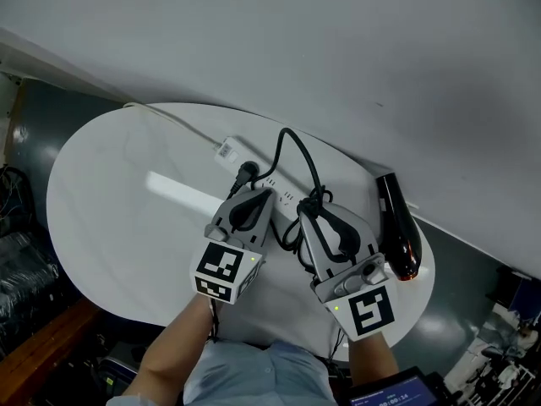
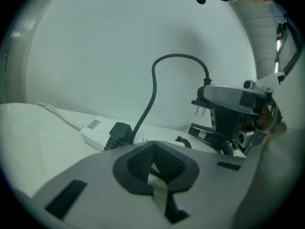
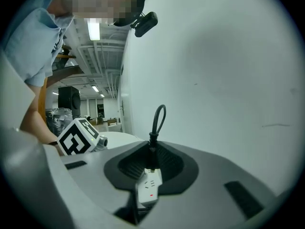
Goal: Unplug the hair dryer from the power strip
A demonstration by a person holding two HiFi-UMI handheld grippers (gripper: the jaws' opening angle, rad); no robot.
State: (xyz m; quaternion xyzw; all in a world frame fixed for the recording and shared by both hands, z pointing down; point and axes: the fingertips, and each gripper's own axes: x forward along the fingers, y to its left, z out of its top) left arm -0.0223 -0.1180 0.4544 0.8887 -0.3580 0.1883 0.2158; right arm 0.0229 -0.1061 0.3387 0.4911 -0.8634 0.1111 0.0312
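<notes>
The white power strip (image 1: 230,150) lies on the round white table (image 1: 110,201). My left gripper (image 1: 252,197) is down on the strip's near part, its pads closed on the white casing (image 2: 155,185). My right gripper (image 1: 314,214) is shut on the hair dryer's black plug (image 2: 206,99) and holds it above the strip. The plug's two prongs (image 2: 200,109) hang bare in the air. From the plug the black cord (image 2: 155,75) arcs up and back down toward the strip. The black hair dryer (image 1: 397,227) lies at the table's right edge.
Another black ribbed plug (image 2: 116,135) sits at the strip's far end, beside the strip's white cord (image 1: 169,117). A coil of black cord (image 1: 313,200) lies between the grippers. A white wall stands close behind the table. The table's rim runs right beside the dryer.
</notes>
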